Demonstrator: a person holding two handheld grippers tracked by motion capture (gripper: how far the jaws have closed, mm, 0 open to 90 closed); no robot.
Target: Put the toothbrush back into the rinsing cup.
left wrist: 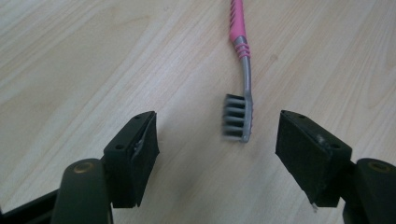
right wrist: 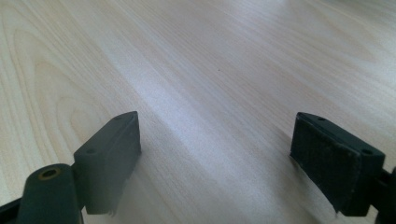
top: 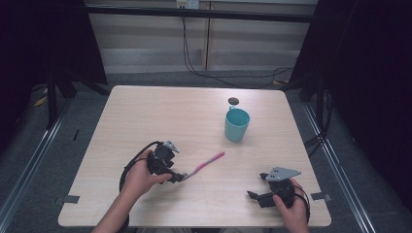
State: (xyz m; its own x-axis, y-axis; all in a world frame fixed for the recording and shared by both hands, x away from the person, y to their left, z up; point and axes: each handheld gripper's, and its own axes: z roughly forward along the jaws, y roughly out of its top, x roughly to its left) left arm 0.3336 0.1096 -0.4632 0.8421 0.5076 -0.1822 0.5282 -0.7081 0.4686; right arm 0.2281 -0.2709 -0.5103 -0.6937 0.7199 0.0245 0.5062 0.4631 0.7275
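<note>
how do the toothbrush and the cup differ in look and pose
The toothbrush is thin, pink and grey; the cup is wide, round and teal. The toothbrush lies flat on the table; the cup stands upright, mouth up. The toothbrush's head sits between the open jaws of the left gripper; the cup stands apart from both grippers. Both rest on the table, held by nothing.

We see our left tongs [left wrist: 217, 140] with jaws spread wide above the pale wooden table [left wrist: 84, 60]. A toothbrush [left wrist: 242, 74] lies between them, nearer the jaw on the view's right, touching neither. Its grey bristled head points toward us and its pink handle runs off the top edge.
</note>
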